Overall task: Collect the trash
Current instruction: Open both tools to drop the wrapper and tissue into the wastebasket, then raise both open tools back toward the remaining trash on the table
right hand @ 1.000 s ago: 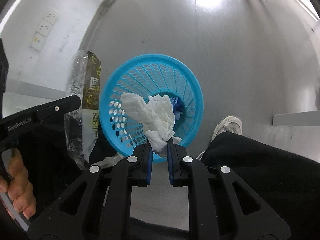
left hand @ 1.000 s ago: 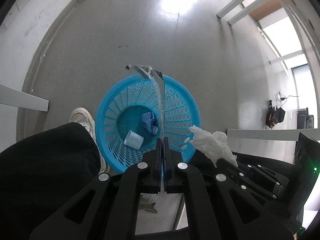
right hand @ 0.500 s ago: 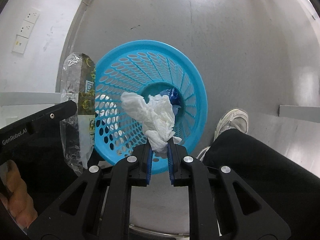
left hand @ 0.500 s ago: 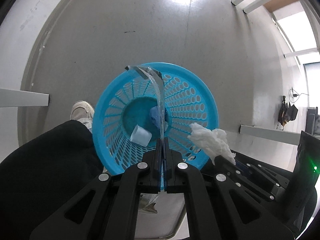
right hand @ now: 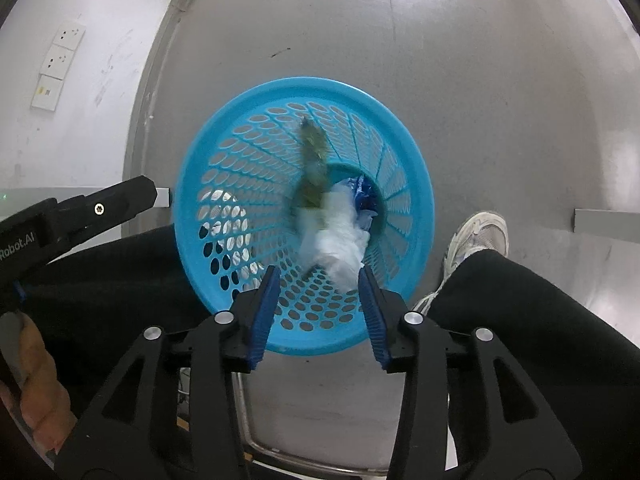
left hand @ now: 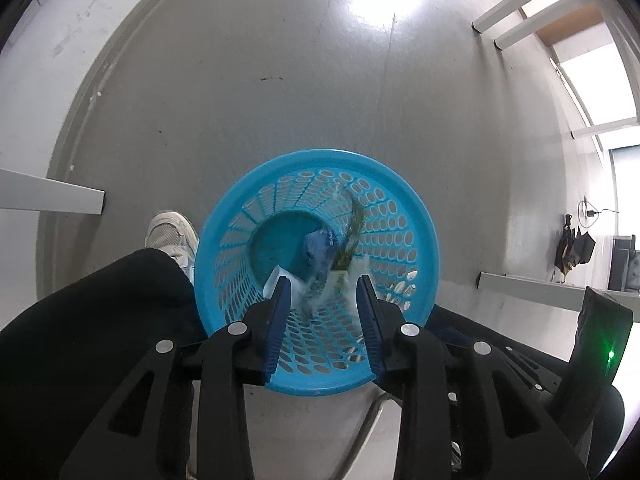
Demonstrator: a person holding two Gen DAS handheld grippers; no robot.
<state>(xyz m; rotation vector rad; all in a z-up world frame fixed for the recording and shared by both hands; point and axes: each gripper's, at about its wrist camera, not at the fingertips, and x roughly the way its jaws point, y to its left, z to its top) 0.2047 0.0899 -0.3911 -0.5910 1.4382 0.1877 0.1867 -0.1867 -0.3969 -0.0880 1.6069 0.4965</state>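
Released: wrapper [left hand: 349, 236] and tissue [right hand: 340, 240] are dropped from both jaws, seen falling below them.
Jaws: left gripper [left hand: 324, 300] and right gripper [right hand: 318, 294] are opening, nothing gripped.
Basket [left hand: 416, 216]: both pieces are received; this load is judged collected.

Black two-finger left gripper [left hand: 322, 297] and right gripper [right hand: 318, 289], blue ribbed pads [right hand: 264, 312] inside each finger, round silver screws [left hand: 409, 329] at the joints. White lettering [right hand: 18, 245] along one black body. Green light [left hand: 611, 355] lit. Black trousers [right hand: 540, 320], white sneaker [left hand: 170, 232].
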